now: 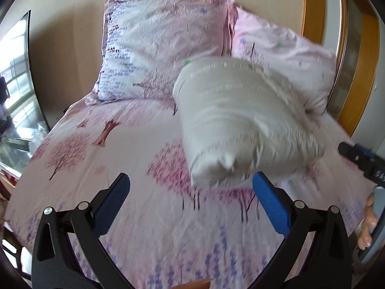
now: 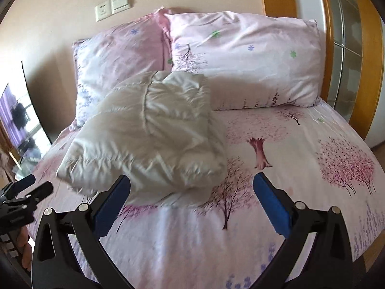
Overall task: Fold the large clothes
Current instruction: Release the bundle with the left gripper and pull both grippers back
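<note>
A folded, puffy white jacket (image 1: 243, 120) is lying in a bundle on the bed sheet (image 1: 134, 159), which is pink with a tree print, just in front of the two pillows. The left pillow (image 1: 163, 45) and right pillow (image 1: 284, 67) are leaning against the beige wall (image 1: 72, 19) at the head of the bed. The left gripper (image 1: 191, 180) is hovering over the sheet with its jaws standing wide apart and nothing between the blue pads; the bundle's near edge is sitting just beyond its right fingertip. The right gripper (image 2: 192, 180) is likewise gaping fully, gripping nothing, with the jacket (image 2: 149, 130) lying just past its left fingertip. A wall socket (image 2: 103, 12) is showing above the pillows.
</note>
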Demonstrator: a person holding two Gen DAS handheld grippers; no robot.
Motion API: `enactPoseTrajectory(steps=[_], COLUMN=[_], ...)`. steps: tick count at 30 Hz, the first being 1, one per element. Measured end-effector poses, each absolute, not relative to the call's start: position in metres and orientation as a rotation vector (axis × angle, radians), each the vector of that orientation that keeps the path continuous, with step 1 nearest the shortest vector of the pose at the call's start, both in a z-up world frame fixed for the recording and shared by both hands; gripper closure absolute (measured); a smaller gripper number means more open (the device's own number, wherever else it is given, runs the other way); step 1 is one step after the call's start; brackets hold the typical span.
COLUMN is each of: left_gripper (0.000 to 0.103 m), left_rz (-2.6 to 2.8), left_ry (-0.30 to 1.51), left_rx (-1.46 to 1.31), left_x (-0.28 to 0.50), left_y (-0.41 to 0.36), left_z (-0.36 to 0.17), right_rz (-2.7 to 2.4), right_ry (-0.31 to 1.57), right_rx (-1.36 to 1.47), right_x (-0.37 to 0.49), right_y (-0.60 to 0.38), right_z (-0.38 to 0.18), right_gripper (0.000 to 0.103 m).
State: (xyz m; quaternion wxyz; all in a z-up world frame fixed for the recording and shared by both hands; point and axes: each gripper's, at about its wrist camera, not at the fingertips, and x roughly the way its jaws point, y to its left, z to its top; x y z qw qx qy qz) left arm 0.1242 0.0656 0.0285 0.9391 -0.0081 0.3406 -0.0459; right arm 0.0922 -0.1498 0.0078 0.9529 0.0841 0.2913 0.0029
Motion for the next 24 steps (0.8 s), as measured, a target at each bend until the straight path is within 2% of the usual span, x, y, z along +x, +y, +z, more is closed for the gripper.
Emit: enactPoseTrajectory(steps=[24], left_gripper=[0.002], left_rz=[-0.045], left_ry=[0.893], left_rx=[0.057], left_x=[0.121], left_y=[0.056], left_z=[-0.003], right_rz=[0.032], right_ry=[0.815], right_rx=[0.095], right_x=[0.083], right_y=[-0.11], right_z=[-0.022], right_gripper=[0.001])
